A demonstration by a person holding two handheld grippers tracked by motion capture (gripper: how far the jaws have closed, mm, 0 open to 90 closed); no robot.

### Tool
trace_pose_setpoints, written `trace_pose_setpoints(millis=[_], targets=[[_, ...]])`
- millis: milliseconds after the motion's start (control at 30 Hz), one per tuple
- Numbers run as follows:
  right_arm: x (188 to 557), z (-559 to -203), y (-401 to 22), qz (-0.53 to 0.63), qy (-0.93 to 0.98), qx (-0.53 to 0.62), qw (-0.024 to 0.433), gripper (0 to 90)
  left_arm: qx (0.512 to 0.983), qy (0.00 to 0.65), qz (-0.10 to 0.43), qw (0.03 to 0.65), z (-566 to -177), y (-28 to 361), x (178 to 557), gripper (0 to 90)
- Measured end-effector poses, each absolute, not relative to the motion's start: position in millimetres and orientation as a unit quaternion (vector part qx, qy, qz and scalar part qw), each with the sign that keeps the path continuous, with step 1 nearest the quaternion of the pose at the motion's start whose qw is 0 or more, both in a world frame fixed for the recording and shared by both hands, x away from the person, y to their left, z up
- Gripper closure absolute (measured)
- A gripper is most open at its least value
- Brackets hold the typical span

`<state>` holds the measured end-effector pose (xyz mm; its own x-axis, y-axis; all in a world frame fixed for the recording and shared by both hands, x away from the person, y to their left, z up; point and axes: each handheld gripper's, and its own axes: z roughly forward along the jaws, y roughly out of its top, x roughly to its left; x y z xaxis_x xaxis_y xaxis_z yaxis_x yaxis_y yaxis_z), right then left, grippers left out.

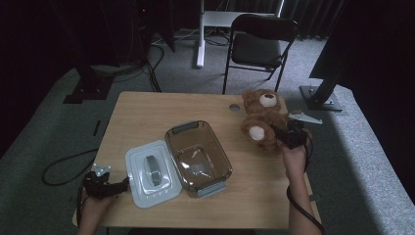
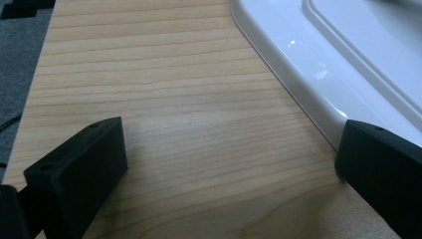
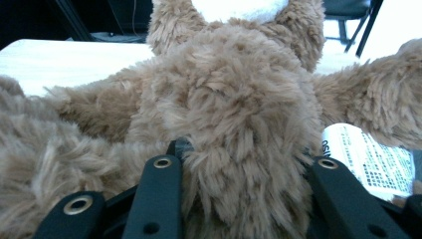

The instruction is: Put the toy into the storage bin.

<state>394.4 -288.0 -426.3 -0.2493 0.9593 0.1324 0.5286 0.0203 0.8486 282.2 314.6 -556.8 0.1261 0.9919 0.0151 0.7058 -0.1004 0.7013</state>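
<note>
My left gripper [image 1: 120, 186] rests at the table's [image 1: 147, 107] near left corner, jaws apart, just beside the white lid [image 1: 149, 174]. The clear brown box [image 1: 198, 159] sits mid-table. At the far right, my right gripper [image 1: 284, 134] is clamped on the teddy bear [image 1: 262, 120].

L tongs [image 1: 123, 185] low at the near-left, pointing right, jaws spread wide w/ nothing between them; L hand [image 1: 95, 196] behind, forearm in from the bottom edge. R tongs [image 1: 283, 133] reach fwd at the far right, jaws clamped on brown fur; R hand [image 1: 294, 155] gripping the body, forearm angled up.
</note>
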Motion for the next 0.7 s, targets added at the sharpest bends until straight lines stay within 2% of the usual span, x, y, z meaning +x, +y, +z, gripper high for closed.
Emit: trace_pose_setpoints(millis=[700], targets=[[350.1,-361.8,-257.5,0.479,0.673,0.487,0.284,64.4,0.709,0.595,0.25,0.283,-556.7,294.3,288.4,0.6]])
